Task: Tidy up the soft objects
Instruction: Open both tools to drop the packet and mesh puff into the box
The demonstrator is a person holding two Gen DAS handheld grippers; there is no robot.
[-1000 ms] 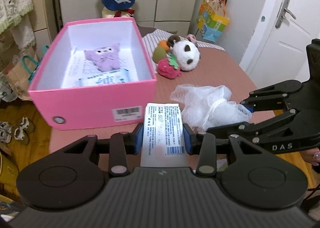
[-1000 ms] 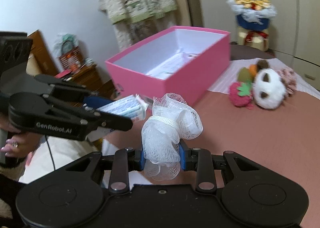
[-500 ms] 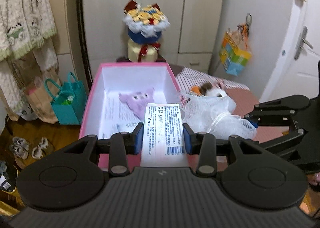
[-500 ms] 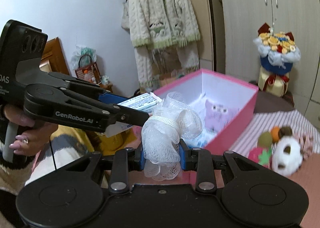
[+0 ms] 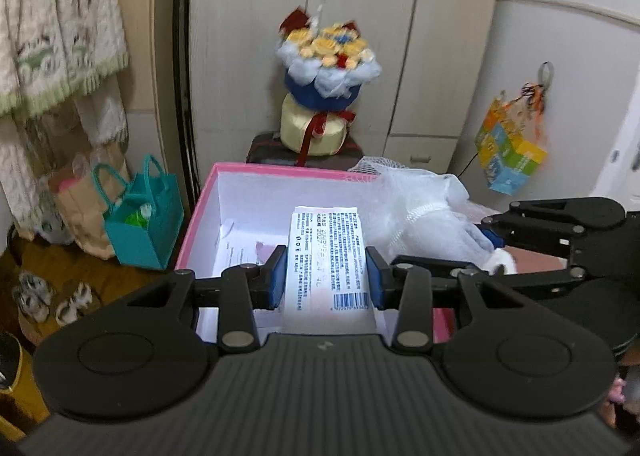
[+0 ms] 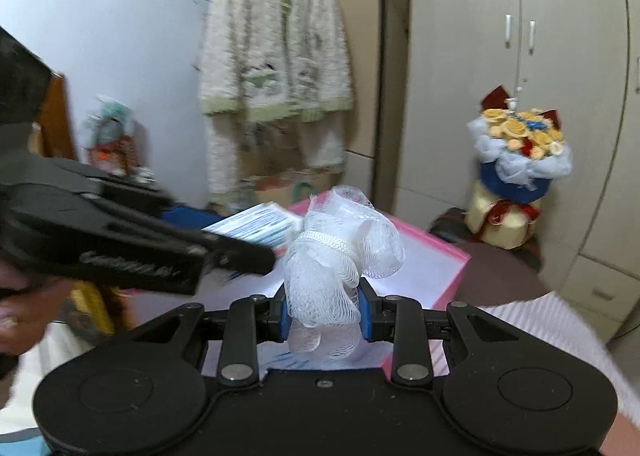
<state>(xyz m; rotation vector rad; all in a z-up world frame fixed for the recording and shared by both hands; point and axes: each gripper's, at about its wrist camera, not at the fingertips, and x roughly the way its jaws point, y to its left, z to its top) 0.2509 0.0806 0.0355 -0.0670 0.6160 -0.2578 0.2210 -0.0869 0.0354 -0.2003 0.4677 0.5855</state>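
Bedroom, wardrobe behind. Open pink cardboard box (image 5: 280, 180) mid-frame. Left tongs (image 5: 326, 276) clamp white labelled tissue packet (image 5: 326, 256); right tongs (image 6: 323, 314) clamp white mesh bath pouf (image 6: 336, 252). Both above box; next, probably lower and release.

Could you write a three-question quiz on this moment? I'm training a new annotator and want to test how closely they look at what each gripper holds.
1. What does the left gripper hold?
2. True or false: the right gripper is empty.
3. Which container lies below both held items: (a) the teal bag, (b) the pink box, (c) the flower bouquet?

Key
1. A white tissue pack with printed text and a barcode.
2. False: it is shut on a white mesh bath pouf.
3. (b).
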